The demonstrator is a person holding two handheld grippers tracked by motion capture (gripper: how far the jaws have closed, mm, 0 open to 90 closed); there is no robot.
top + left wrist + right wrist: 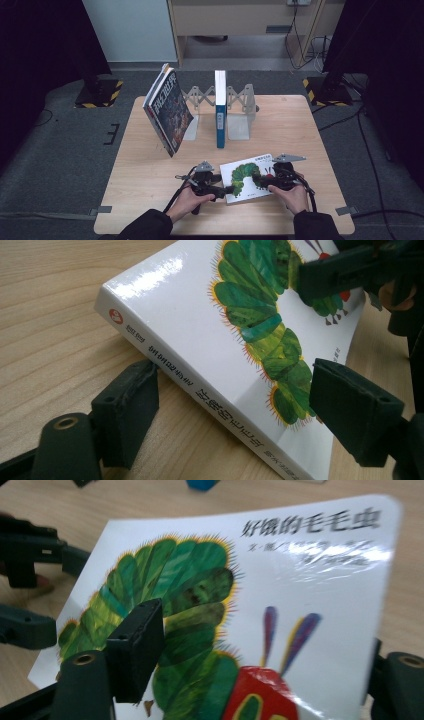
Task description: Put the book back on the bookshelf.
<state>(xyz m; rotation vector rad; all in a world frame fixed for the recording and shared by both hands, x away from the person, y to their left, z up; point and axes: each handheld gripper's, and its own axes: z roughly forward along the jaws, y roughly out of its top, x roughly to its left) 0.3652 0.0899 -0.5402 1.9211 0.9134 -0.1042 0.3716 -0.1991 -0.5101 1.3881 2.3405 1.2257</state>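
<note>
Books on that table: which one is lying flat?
The caterpillar picture book, white-covered, lies flat at the near edge between both grippers. The blue-spined book stands upright in the rack; the dark-covered one leans.

A person is holding the left gripper (226,189) and right gripper (258,179) at opposite edges of a caterpillar picture book (246,176) lying on the wooden table (140,165). Behind, a dark book (168,110) is leaning and a blue-spined book (220,107) is standing upright in a grey expanding rack (240,107).
</note>
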